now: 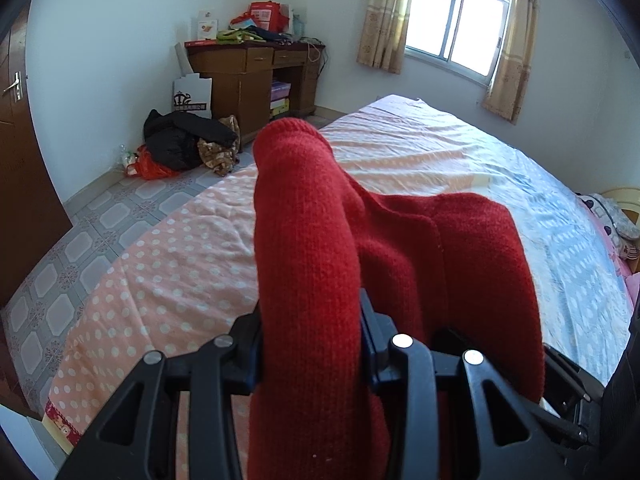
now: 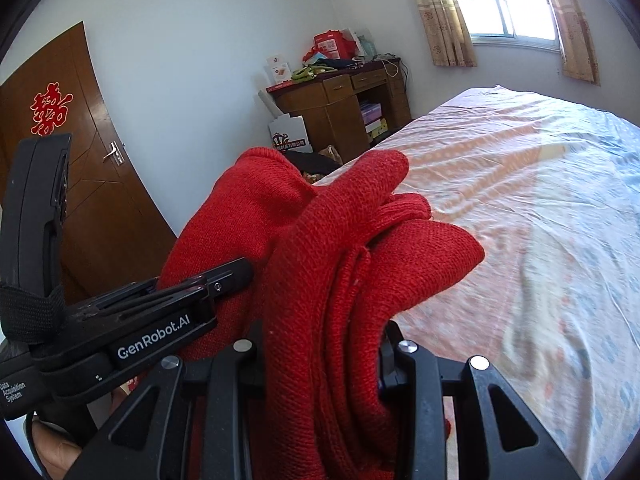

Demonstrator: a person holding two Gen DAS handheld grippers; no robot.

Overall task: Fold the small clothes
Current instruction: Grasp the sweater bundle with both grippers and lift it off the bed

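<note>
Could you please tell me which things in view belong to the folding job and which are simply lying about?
Job in hand:
red knitted garment
left gripper and right gripper, each clamped on it
bed

Lying about:
cluttered wooden desk
dark clothes pile on the floor
white paper bag

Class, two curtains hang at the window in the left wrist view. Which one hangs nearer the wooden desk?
The left curtain, on the window's desk side; the right curtain hangs beyond the window, farther from the desk.
</note>
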